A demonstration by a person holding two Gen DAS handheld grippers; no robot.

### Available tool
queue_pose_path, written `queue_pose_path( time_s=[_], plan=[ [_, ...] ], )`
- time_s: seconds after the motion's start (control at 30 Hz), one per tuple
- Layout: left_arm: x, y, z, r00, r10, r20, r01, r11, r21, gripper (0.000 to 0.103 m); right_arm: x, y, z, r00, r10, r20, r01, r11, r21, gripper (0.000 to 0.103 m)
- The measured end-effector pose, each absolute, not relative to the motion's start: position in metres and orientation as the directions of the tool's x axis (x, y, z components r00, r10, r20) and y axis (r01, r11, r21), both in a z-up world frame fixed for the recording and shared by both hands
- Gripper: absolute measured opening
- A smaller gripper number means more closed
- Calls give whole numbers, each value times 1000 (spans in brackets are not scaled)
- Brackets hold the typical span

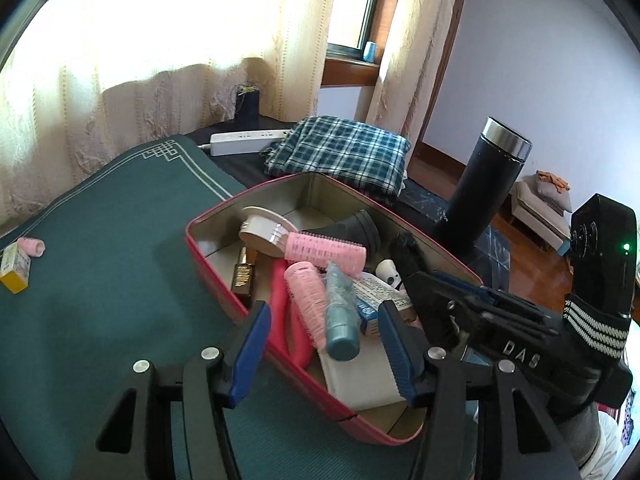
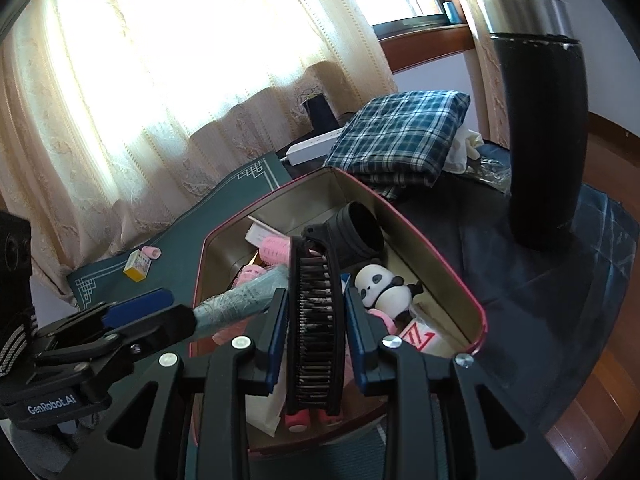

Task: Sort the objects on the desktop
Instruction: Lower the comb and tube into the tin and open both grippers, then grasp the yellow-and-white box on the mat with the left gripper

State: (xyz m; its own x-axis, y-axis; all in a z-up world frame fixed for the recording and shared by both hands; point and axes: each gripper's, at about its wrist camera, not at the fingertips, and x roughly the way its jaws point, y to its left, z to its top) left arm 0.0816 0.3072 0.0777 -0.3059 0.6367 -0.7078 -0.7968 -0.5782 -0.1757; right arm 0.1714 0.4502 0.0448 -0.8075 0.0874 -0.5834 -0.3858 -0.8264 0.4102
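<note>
Brush [image 2: 316, 320] sits upright btwn the right gripper [image 2: 316, 336] pads, bristles facing the cam, over the red tin [image 2: 452, 280]. Pads sit just beside its edges; looks clamped, though a thin gap on the right side makes contact hard to confirm.

Tin's crowded already: pink rollers [image 1: 324, 250], teal tube [image 1: 340, 320], panda [image 2: 380, 286], black cup [image 2: 360, 234], brown bottle [image 1: 242, 276], round compact [image 1: 266, 230], small boxes.

Left gripper [image 1: 324, 344] is spread apart, holding nothing, poised over the tin's near edge w/ the tube and a roller lying btwn its fingers.

Still out on the green mat [image 1: 100, 300]: a yellow box [image 1: 16, 270] and a small pink roller [image 1: 32, 247], touching or nearly so, well apart from the tin.

Step, prob.: dropping the brush into the tin. Next calls for lowering it into whatever free space is left, laying it flat, then opening up. After that, the mat items need fetching.

Beyond: thermos [image 1: 480, 188], plaid cloth [image 1: 340, 152], power strip [image 1: 248, 140].
</note>
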Motion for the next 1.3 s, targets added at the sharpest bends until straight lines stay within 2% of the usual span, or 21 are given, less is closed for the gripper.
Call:
queue_pose_path(
  time_s=[0.07,0.13,0.23,0.5,0.6,0.77,0.9,1.3],
  plan=[
    [80,303,77,-311,634,-708,-790,-587,-179,57,174,451,47,-813,89,-575,-383,-825,415,34],
    [77,295,77,-318,633,-706,-777,-601,-188,57,175,450,50,-818,93,-567,-383,-824,417,47],
    [71,282,78,-334,630,-700,-751,-628,-207,57,174,445,54,-825,84,-559,-366,-832,416,59],
    [63,255,77,-372,618,-693,-702,-675,-225,57,153,415,66,-841,6,-541,-255,-886,387,62],
    [59,247,75,-379,611,-695,-684,-691,-235,57,142,403,66,-826,9,-564,-235,-915,329,65],
    [57,236,73,-380,611,-695,-672,-698,-246,57,140,409,48,-764,71,-641,-320,-904,282,65],
    [55,231,70,-378,612,-694,-663,-703,-258,57,151,420,41,-742,96,-663,-369,-885,285,65],
    [44,199,66,-403,605,-687,-614,-735,-287,57,143,374,78,-822,76,-565,-280,-917,285,65]
  ],
)
